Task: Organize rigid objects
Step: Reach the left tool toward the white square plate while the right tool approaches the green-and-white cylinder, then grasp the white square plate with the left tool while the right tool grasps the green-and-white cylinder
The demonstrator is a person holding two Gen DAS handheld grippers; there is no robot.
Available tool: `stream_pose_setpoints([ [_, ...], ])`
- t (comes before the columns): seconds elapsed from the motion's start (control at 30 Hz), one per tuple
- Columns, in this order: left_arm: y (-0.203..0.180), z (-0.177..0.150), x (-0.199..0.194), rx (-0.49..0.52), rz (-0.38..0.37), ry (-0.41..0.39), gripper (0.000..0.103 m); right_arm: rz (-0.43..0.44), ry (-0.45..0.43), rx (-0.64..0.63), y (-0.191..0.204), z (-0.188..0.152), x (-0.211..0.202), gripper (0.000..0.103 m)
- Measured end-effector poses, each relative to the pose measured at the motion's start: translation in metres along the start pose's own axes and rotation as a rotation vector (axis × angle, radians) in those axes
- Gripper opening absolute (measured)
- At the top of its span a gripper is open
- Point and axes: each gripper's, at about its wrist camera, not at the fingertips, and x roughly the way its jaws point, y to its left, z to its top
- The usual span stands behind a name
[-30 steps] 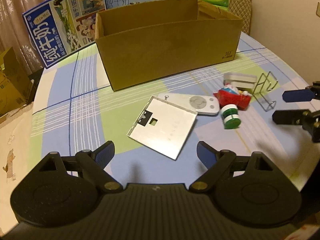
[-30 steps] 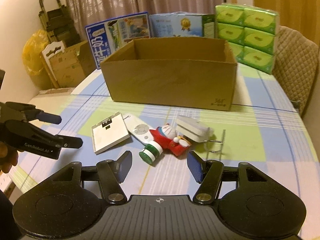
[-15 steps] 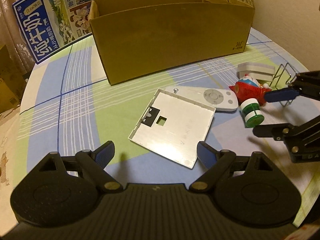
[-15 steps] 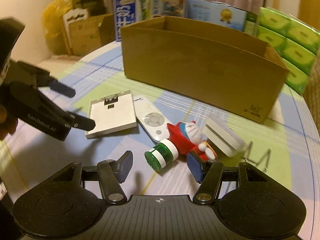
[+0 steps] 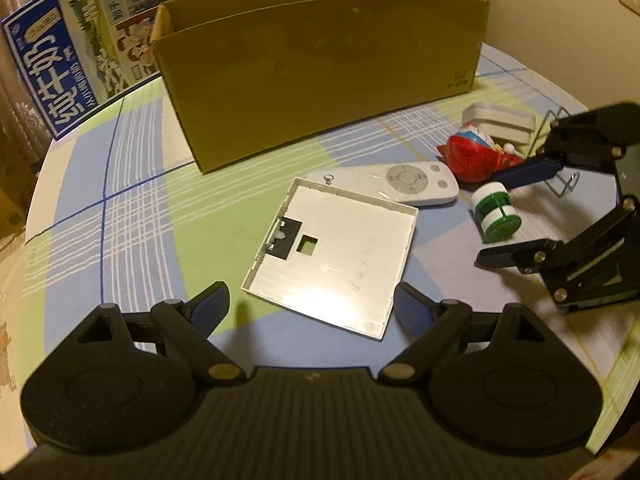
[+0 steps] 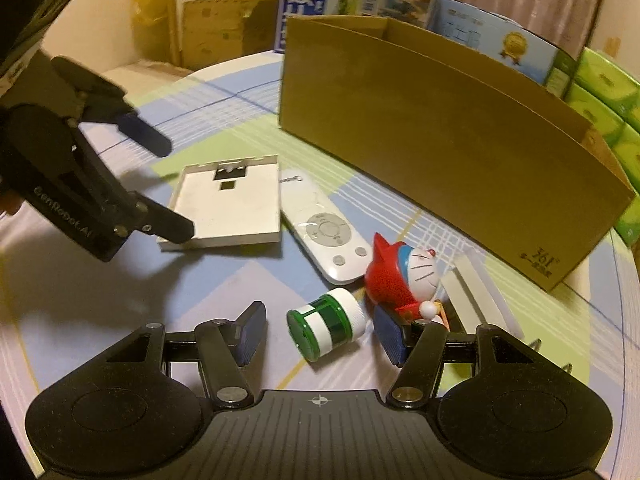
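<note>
2 grippers hung low over the table (image 5: pixel 132 184). The right gripper (image 6: pixel 320 334), jaws part-open around the green-and-white bottle (image 6: pixel 328 328) but not gripping, risked nudging it — lying on its side, it looked ready to roll into the red toy (image 6: pixel 404 276). The left gripper (image 5: pixel 310 304) stood wide and empty at the flat white panel (image 5: pixel 336 244), near the table's middle before the cardboard box (image 5: pixel 320 76).

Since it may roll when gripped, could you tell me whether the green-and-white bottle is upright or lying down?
Lying down: the bottle rests on its side on the table, its green end facing the camera.
</note>
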Motion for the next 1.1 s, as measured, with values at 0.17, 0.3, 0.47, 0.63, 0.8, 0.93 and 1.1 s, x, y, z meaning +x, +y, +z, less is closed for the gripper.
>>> stream_pose_setpoints([
  [0.17,-0.001,0.001,0.001,0.008,-0.002,-0.006,0.087,0.016,0.016,-0.020,0.002,0.000,-0.006,0.034],
  [0.3,-0.001,0.002,0.003,0.001,-0.003,-0.010,0.087,0.021,0.025,-0.030,0.004,-0.003,-0.005,0.033],
  [0.47,0.002,0.004,0.005,-0.013,-0.009,-0.021,0.087,0.044,0.021,0.036,-0.002,-0.002,-0.001,0.029],
  [0.63,0.004,0.007,0.009,-0.022,-0.004,-0.027,0.087,0.030,-0.004,0.164,-0.014,-0.004,-0.007,0.028],
  [0.8,0.005,0.012,0.014,0.002,-0.010,-0.039,0.088,0.039,-0.007,0.223,-0.014,-0.008,-0.014,0.028],
  [0.93,0.007,0.015,0.021,0.009,-0.019,-0.043,0.088,0.041,-0.005,0.242,-0.012,-0.009,-0.019,0.028],
  [1.1,0.012,0.019,0.031,-0.001,-0.039,-0.030,0.089,0.034,-0.003,0.256,-0.011,-0.011,-0.018,0.028],
])
